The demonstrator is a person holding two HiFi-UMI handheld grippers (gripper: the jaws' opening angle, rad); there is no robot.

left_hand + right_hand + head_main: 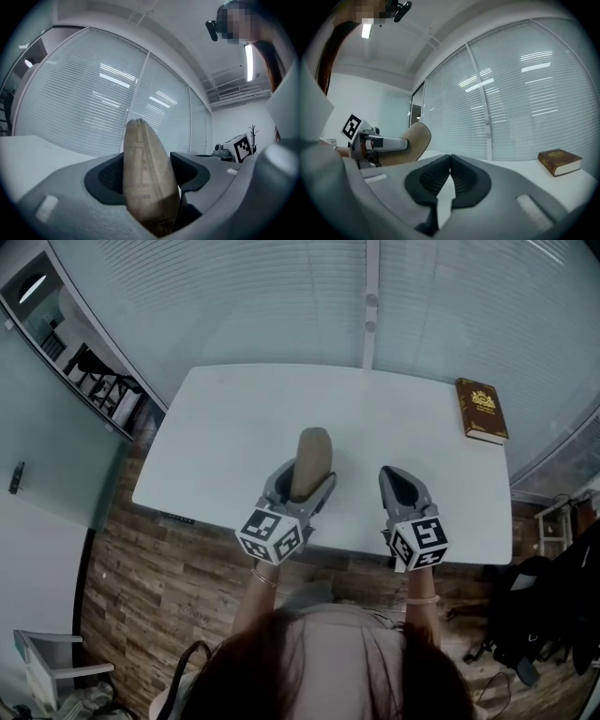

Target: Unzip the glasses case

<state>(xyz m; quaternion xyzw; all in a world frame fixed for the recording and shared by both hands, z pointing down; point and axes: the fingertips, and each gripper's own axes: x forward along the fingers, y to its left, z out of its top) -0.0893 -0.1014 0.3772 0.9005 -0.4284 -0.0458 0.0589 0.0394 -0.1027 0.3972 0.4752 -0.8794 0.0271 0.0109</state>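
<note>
left hand-held gripper (307, 479) grips glasses case (314, 448) over white table (234, 427), right hand-held gripper (396, 474) closed.

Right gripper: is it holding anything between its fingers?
No, the right gripper is shut, its fingers touching tip to tip with nothing between them.

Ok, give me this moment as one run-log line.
left gripper: shut on case | right gripper: shut, empty | case: looks zipped, over table | book: far right corner
</note>
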